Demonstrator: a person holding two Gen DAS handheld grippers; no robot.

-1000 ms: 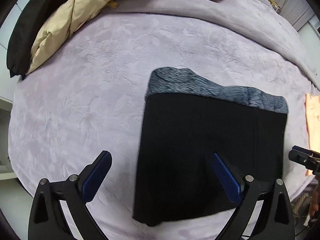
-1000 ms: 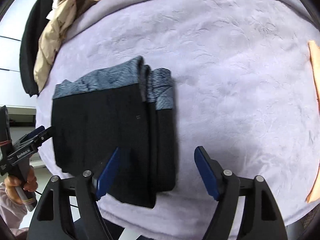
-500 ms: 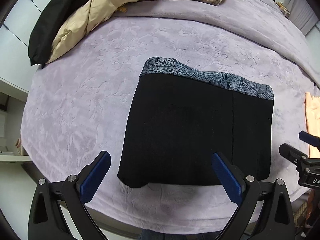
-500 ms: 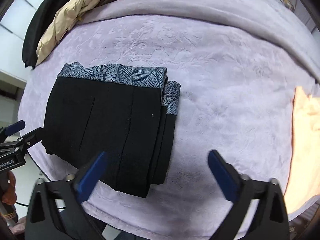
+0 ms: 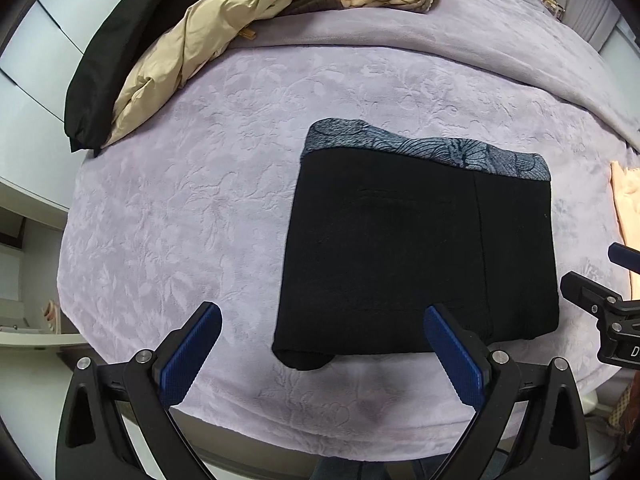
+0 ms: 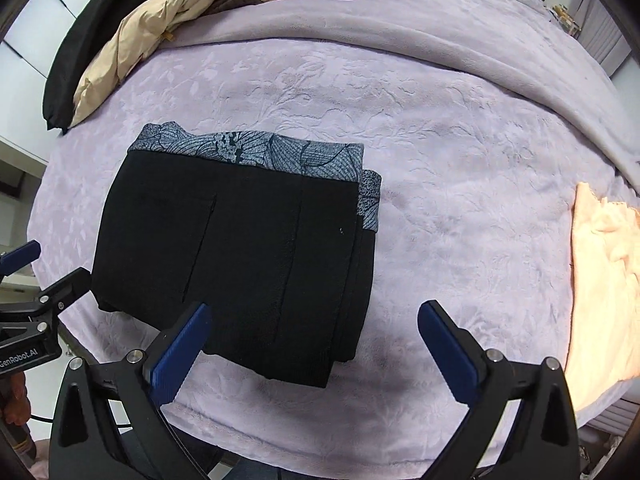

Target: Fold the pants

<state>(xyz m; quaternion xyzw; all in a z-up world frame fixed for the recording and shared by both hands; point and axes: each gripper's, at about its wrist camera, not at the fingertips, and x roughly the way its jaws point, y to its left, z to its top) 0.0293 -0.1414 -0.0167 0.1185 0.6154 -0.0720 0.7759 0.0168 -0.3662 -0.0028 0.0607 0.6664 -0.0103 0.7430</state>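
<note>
Folded pants (image 5: 416, 256) lie mid-frame on the bed (image 5: 200, 208), beyond both tools. Left tool (image 5: 320, 356) and right tool (image 6: 316, 356) gape, empty. Black stack, patterned grey waistband at top.

"GenRobot.AI" is printed on the left hand-held gripper (image 6: 24, 276).

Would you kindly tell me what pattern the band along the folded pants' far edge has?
The band is grey-blue with dark leaf-like line drawings; clearest in the right wrist view.

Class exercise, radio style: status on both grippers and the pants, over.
Left gripper open, empty. Right gripper open, empty. Pants folded, flat on blanket. Nothing on them.
</note>
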